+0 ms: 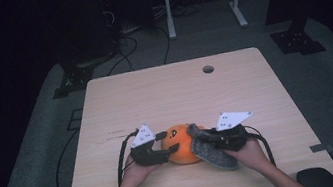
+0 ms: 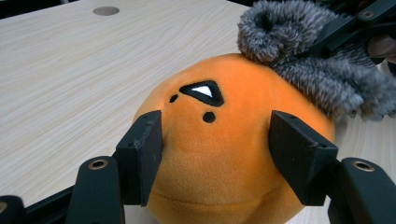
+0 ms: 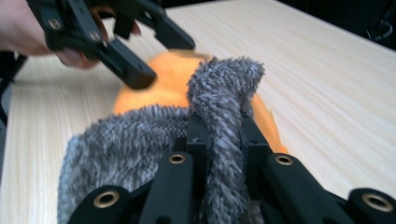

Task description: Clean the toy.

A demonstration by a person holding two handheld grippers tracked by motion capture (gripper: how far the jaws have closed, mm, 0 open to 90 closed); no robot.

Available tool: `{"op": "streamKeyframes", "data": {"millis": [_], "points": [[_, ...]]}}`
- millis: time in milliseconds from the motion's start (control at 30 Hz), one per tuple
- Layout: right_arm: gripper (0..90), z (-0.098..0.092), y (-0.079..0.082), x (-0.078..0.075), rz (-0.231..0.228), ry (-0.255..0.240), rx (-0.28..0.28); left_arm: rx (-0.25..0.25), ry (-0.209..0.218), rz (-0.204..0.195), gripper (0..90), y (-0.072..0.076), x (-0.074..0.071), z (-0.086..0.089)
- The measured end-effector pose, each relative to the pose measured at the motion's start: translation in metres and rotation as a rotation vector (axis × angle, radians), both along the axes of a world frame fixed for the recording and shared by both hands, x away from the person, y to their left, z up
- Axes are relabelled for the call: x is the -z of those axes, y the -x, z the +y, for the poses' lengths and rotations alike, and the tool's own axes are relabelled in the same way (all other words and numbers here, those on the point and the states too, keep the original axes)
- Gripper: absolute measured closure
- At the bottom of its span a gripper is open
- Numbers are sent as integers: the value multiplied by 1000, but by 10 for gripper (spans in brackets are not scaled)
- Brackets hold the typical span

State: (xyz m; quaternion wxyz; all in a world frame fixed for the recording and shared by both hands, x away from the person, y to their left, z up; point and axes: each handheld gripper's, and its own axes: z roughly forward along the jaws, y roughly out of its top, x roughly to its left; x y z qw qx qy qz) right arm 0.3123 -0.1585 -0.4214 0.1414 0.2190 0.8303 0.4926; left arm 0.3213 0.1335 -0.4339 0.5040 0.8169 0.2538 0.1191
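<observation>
While the left gripper (image 1: pixel 167 142) stands with its jaws spread wide, the orange plush toy (image 2: pixel 224 154) sits between them, bulging up past both pads; the pads (image 2: pixel 145 156) lie against or just off its sides, and the view along the jaws is too close to tell whether they press in. On the toy's upper front, facing this gripper, is a black triangle with a white centre and two small black dots.

The right gripper (image 3: pixel 219 135) has its jaws drawn close together on a fold of grey fuzzy cloth (image 3: pixel 130 140), which stands up between them and spills down to one side. Just beyond its jaw tips the cloth lies over the top of the orange toy (image 3: pixel 163 88), touching it, and farther off the left gripper (image 3: pixel 140 51) reaches in from the other side.

From the high view, the two grippers face each other across the toy (image 1: pixel 181 146), the right gripper (image 1: pixel 207 137) on the far side of it from the left. Each is gripped from behind by a hand (image 1: pixel 135 173), forearms coming in low from the near edge of the wooden table (image 1: pixel 179 91), and the cloth (image 1: pixel 212 153) trails toward the right hand (image 1: pixel 250 152).
</observation>
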Motion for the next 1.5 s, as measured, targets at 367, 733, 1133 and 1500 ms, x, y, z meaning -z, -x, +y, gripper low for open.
{"op": "streamKeyframes", "data": {"millis": [367,733,1133,1500], "points": [[778,8,16,-2,-25,14,-47,-23,-8,22,362,-3,4,2],[777,2,26,0,-26,14,-62,-42,-7,26,361,-1,5,0],[777,-5,17,3,-19,45,0,-59,-9,22,358,0,6,0],[777,-3,11,3,-39,66,12,47,6,50,305,8,-1,-1]]}}
